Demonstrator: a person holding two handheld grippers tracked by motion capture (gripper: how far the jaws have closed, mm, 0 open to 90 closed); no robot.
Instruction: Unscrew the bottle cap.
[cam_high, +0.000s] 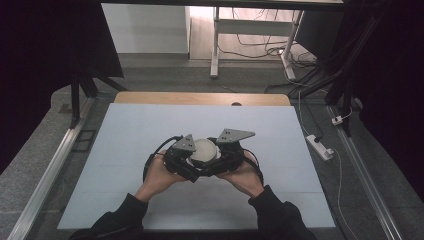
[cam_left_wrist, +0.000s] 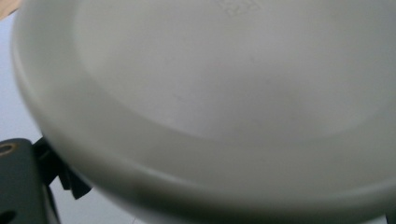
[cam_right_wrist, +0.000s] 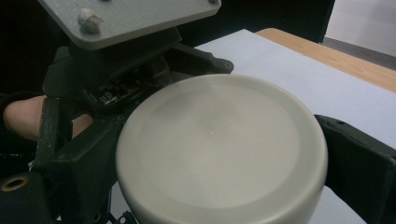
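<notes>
Two hand-held tongs meet over the near middle of the pale blue mat (cam_high: 150, 130), and one round white lid (cam_high: 204, 150) sits between them. Nearest the viewer, the person's left hand (cam_high: 159, 176) and right hand (cam_high: 244, 176) come in from dark sleeves and carry the tools. The left tongs (cam_high: 186, 159) stand just left of the lid, the right tongs (cam_high: 222, 156) just right of it, each topped by a grey three-cornered plate. In the right gripper view the right tongs (cam_right_wrist: 219, 154) bracket the lid (cam_right_wrist: 219, 149): one black jaw lies against its left edge, the other against its right edge, so they are closed on it. The lid shows a flat top and a rounded rim. In the left gripper view the lid (cam_left_wrist: 224, 93) lies hard up against the camera; whether the left tongs clamp it cannot be told. Beyond the tongs the mat runs to the wooden table edge (cam_high: 200, 98).
</notes>
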